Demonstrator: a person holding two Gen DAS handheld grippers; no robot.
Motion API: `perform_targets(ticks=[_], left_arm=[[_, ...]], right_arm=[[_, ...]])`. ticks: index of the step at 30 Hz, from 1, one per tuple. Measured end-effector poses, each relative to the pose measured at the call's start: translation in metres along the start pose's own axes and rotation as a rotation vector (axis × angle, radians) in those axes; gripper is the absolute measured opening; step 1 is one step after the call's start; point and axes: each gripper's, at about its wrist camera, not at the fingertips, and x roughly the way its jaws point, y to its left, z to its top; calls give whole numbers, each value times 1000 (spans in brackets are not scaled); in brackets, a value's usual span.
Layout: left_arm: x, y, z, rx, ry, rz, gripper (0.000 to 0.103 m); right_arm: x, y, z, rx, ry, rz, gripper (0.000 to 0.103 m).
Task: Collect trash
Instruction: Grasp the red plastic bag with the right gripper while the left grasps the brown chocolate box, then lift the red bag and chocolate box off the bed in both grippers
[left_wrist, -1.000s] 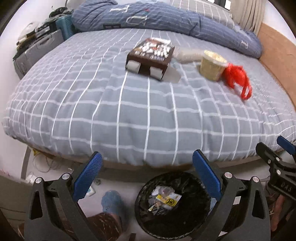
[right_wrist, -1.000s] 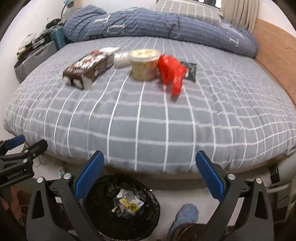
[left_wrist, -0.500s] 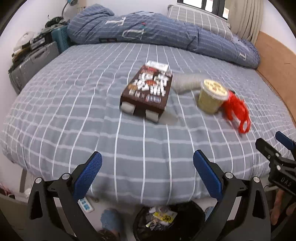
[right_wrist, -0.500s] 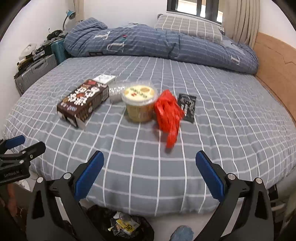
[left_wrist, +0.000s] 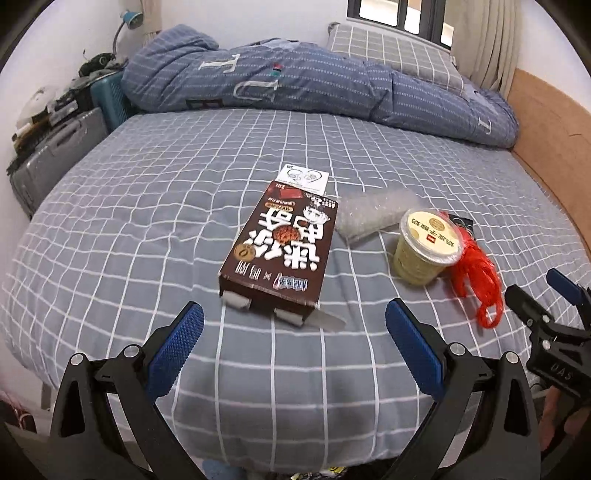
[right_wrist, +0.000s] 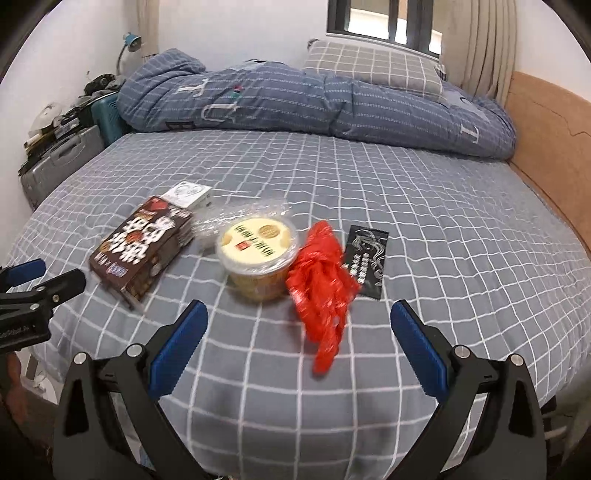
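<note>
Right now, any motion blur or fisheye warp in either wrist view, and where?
Left wrist view: mostly sharp, print on the brown box is readable; grid lines on the bed bow toward the edges. Right wrist view: the red bag is smeared and the box print is soft; same barrel warp, dark vignette in the corners.

Bed sheet (left_wrist: 147, 206) is grey-blue with a white grid. Duvet (left_wrist: 295, 81) along the upper part of the frame is darker blue, thin white lines, pale letters. Pillow (right_wrist: 373, 66) at top is grey with white checks. Box (left_wrist: 280, 247), centre of the left view, is dark brown with big white characters and a red corner. Cup (right_wrist: 258, 254) is pale yellow with a cream lid. Bag (right_wrist: 321, 280) next to it is bright red. Sachet (right_wrist: 365, 258) is black with white print. Gripper pads (right_wrist: 177, 347) are blue on black frames. Headboard (right_wrist: 546, 147) on the right is orange-brown.
</note>
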Motion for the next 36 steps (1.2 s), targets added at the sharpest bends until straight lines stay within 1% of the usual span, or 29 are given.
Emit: perform_targets(ticks=[4, 8, 12, 16, 19, 24, 25, 28, 30, 33, 35, 36], left_arm=[[20, -2, 14, 14, 10, 16, 97], [44, -3, 25, 34, 35, 20, 97], [65, -2, 33, 34, 58, 14, 97], [86, -2, 39, 50, 90, 16, 97], [98, -4, 42, 69, 109, 14, 97], [110, -9, 46, 108, 121, 35, 97], [111, -7, 49, 109, 121, 35, 97], [114, 0, 55, 75, 126, 26, 97], [118, 1, 56, 77, 134, 28, 97], [125, 0, 54, 93, 165, 7, 97], [130, -3, 53, 105, 173, 15, 97], [132, -4, 52, 113, 173, 22, 97]], right_arm=[[20, -11, 9, 2, 14, -6, 94], [44, -22, 18, -1, 36, -8, 91], [67, -31, 20, 8, 61, 1, 89], [85, -35, 20, 1, 89, 8, 84], [93, -35, 20, -8, 97, 17, 82], [109, -32, 15, -21, 135, 30, 67], [112, -32, 13, -22, 142, 34, 63], [118, -29, 11, -28, 156, 52, 56], [119, -28, 10, -32, 158, 60, 52], [119, -28, 9, -32, 160, 77, 42], [119, -25, 9, -34, 162, 92, 33], [119, -23, 9, -38, 160, 97, 30]])
